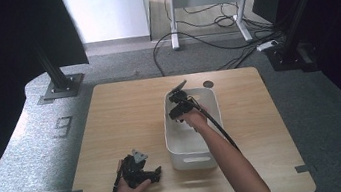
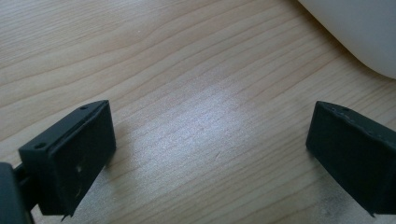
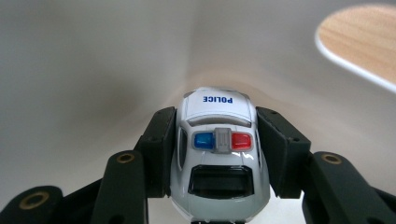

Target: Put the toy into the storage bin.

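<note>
My left tool point(image 1: 141, 169) rests wide open on the counter point(image 1: 121, 118) at seven o'clock. My right tool point(image 3: 218, 154), inside the white bin point(image 1: 176, 148), clamps the toy police car point(image 3: 217, 149); I should lower it to the floor before letting go.

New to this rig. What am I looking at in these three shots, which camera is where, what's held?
No robot arm: a person holds a two-jaw gripper in each hand at a wooden table. The high view looks down from above. The other two cameras ride on the grippers, looking along their black jaws. The left gripper is open, just above bare wood beside the white bin. The right gripper is down inside that bin, clamped on a white toy police car with blue and red roof lights.
</note>
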Tool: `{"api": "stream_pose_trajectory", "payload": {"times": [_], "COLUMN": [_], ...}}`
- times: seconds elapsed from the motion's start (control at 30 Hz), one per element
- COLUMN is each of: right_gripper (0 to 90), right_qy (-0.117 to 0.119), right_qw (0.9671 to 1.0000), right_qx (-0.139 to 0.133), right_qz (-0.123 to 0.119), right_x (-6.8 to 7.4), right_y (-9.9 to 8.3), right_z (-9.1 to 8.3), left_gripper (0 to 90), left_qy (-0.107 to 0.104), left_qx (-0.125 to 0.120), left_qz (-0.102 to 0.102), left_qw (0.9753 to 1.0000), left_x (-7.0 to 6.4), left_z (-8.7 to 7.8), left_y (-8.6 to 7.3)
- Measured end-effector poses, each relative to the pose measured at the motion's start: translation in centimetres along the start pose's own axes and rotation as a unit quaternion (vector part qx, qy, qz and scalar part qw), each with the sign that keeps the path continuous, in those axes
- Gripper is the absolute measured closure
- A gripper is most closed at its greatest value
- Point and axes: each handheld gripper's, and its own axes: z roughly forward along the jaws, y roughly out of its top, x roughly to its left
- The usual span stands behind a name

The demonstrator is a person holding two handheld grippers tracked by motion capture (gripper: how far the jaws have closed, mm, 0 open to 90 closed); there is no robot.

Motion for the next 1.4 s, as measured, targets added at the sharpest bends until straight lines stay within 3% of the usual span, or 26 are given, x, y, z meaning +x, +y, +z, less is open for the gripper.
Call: {"api": "stream_pose_trajectory", "payload": {"times": [0.4,0.63,0.87,1.07,1.23,1.4], "right_gripper": [50.0,49.8,49.5,49.4,43.6,43.7], "right_qy": [-0.011,-0.007,-0.018,-0.012,-0.007,-0.012], "right_qw": [0.9992,0.999,0.9986,0.9989,0.9988,0.9988], "right_qx": [0.037,0.04,0.045,0.041,0.045,0.04], "right_qz": [-0.007,-0.016,-0.023,-0.022,-0.016,-0.025], "right_x": [0.0,0.3,0.4,0.5,0.3,0.4], "right_y": [-0.4,-0.4,-0.5,-0.4,-0.3,-0.2], "right_z": [1.4,1.9,2.1,1.9,1.6,0.6], "left_gripper": [1.2,1.2,1.3,1.2,1.3,1.3], "left_qy": [-0.001,-0.002,-0.002,-0.002,-0.002,-0.002], "left_qx": [-0.001,-0.001,-0.001,-0.001,-0.001,-0.001], "left_qz": [0.001,0.003,0.003,0.003,0.003,0.003], "left_qw": [1.0,1.0,1.0,1.0,1.0,1.0], "left_x": [0.0,0.0,0.0,0.0,0.0,0.0], "left_z": [0.0,0.1,0.1,0.1,0.1,0.1], "left_y": [0.0,0.0,0.0,0.0,0.0,0.1]}}
